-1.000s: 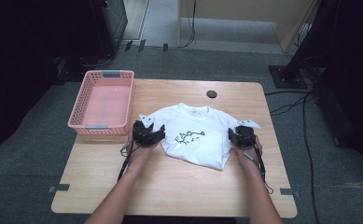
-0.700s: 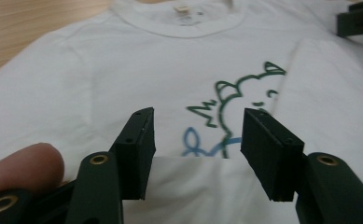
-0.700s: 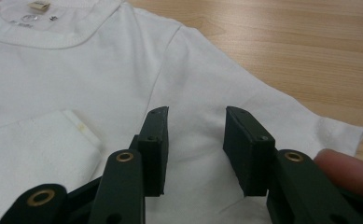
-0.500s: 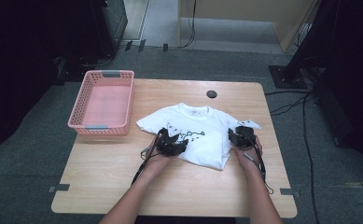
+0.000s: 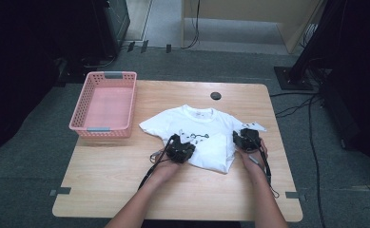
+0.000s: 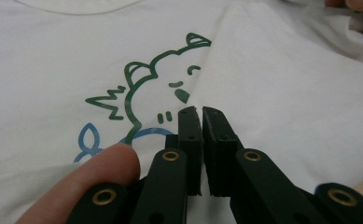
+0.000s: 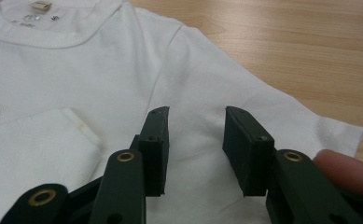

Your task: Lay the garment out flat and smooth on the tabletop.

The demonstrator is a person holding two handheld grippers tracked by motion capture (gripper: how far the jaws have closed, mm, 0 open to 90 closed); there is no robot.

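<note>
So the white t-shirt (image 5: 199,137) is lying flat on the table (image 5: 125,190); the left gripper (image 6: 198,111) is sitting on its printed chest, jaws having just pinched nearly together on a folded edge of the fabric; the right gripper (image 7: 195,116) is resting over the sleeve side, jaws standing apart with cloth lying under them.

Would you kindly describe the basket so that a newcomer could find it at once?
Start at the light wooden table. At its far left corner, beside the white printed T-shirt, stands the pink rectangular plastic basket. Its lattice walls and grey handle grips set it apart.
</note>
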